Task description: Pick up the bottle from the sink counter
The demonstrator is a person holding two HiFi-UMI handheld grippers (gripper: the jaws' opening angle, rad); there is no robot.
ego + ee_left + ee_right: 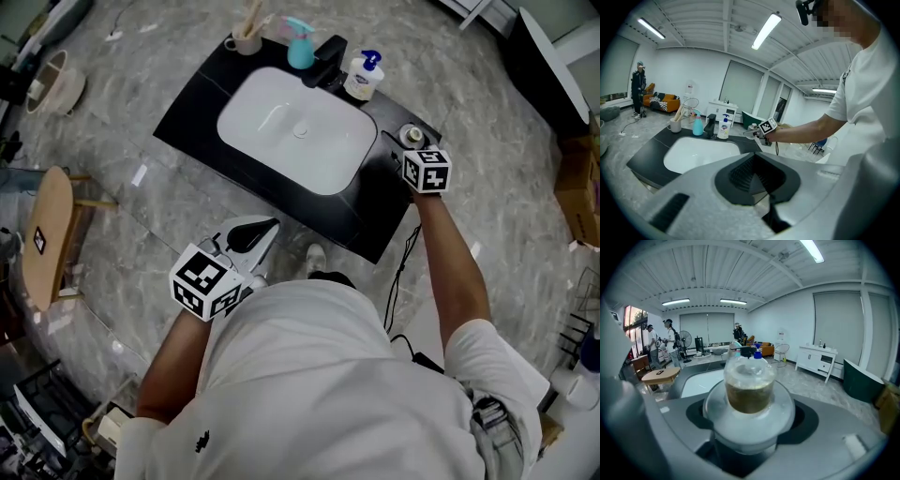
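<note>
A small clear bottle (pixel 411 136) with brownish liquid and a wide white end stands at the right end of the black sink counter (pixel 187 117). My right gripper (pixel 413 148) reaches over that corner. In the right gripper view the bottle (pixel 750 385) fills the gap of the right gripper (pixel 750 420), and both dark pads press on its white part. In the left gripper view the bottle (pixel 752 127) shows at the tip of the right gripper (pixel 757 132). My left gripper (pixel 251 234) hangs in front of the counter over the floor. The left gripper (pixel 759 180) has its jaws together, empty.
A white basin (pixel 295 127) fills the counter's middle. Behind it stand a black faucet (pixel 325 61), a white pump bottle (pixel 363 77), a teal spray bottle (pixel 300 47) and a cup of brushes (pixel 246 39). A wooden stool (pixel 47 234) stands left. A cable (pixel 405 253) hangs by the counter's right corner.
</note>
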